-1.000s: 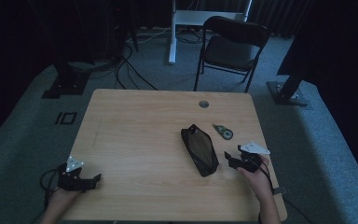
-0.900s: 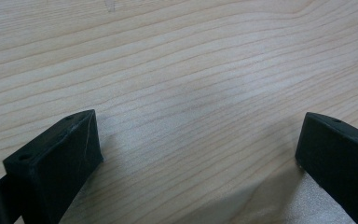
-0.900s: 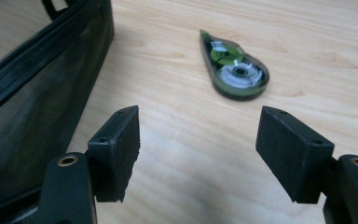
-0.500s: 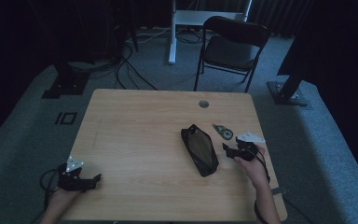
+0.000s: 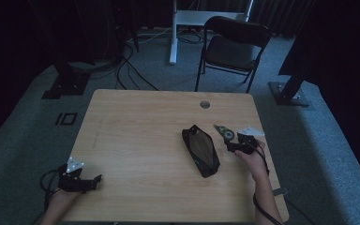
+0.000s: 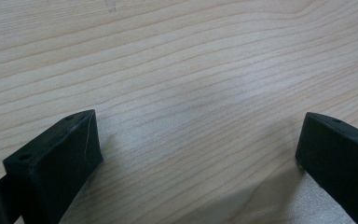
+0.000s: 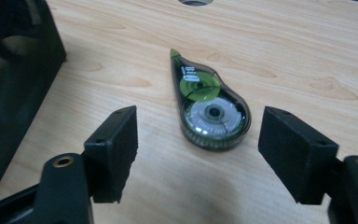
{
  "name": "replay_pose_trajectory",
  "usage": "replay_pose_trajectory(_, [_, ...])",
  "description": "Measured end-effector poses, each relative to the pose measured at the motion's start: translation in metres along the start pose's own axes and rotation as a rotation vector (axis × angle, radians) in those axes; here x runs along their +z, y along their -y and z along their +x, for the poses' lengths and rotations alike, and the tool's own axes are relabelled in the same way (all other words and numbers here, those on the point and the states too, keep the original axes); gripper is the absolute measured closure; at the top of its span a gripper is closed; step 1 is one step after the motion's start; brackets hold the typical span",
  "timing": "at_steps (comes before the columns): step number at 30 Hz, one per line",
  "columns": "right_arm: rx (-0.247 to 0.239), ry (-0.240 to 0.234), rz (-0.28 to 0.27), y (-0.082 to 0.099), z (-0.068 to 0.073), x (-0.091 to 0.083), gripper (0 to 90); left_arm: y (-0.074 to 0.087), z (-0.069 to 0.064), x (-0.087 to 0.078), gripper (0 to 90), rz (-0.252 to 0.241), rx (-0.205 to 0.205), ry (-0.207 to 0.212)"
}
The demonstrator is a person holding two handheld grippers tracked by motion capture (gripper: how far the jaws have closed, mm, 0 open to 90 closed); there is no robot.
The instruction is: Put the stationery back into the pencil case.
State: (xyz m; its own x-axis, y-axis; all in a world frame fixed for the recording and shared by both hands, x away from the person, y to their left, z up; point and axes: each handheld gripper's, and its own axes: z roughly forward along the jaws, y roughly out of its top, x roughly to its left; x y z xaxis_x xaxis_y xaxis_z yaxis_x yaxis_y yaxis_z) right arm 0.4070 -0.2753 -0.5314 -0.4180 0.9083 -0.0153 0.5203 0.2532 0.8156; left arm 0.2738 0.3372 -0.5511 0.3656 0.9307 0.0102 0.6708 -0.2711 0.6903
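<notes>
Both jaws of the right gripper (image 7: pixel 198 142) stand wide apart and have just been opening a little further, with nothing pressed between the pads. Just ahead of them, on the line between the two jaws, lies the correction tape dispenser (image 7: pixel 208 106), flat on its side, its green tip pointing away from the gripper and its rounded end nearest the pads. Neither pad touches it. In the high view the right gripper (image 5: pixel 234 144) sits just beside the dispenser (image 5: pixel 224 132), near the right edge of the table.

To the left of that gripper lies a black mesh pencil case (image 5: pixel 200 150), slanted across the wood; its dark wall (image 7: pixel 14 70) rises close beside the left-hand jaw in the right gripper view but does not lie between the jaws and the dispenser.

Over at the near left corner, the left gripper (image 5: pixel 90 180) has its jaws spread wide over bare wood (image 6: pixel 191 84), holding nothing.

A light wooden table (image 5: pixel 140 126) with a round cable hole (image 5: pixel 205 104) carries it all. Beyond it stands a dark folding chair (image 5: pixel 232 49) on grey carpet; the room behind is dim, and what look like cables and stand bases lie on the floor.
</notes>
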Motion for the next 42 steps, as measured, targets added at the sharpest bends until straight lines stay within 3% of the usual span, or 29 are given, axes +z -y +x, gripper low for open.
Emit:
replay_pose_trajectory(15, [-0.034,-0.012,0.040,-0.021,-0.005,0.027,22.6,0.000,0.000,0.000,0.0,0.000,0.000,0.000])
replay_pose_trajectory(27, [-0.039,0.003,0.092,-0.025,-0.009,0.047,22.2,0.000,0.000,0.000,0.0,0.000,0.000,0.000])
replay_pose_trajectory(34, [-0.068,0.007,0.109,-0.029,-0.009,0.055,23.2,0.000,0.000,0.000,0.0,0.000,0.000,0.000])
replay_pose_trajectory(42, [-0.048,0.001,0.129,-0.032,-0.009,0.065,25.0,0.000,0.000,0.000,0.0,0.001,0.001,0.000])
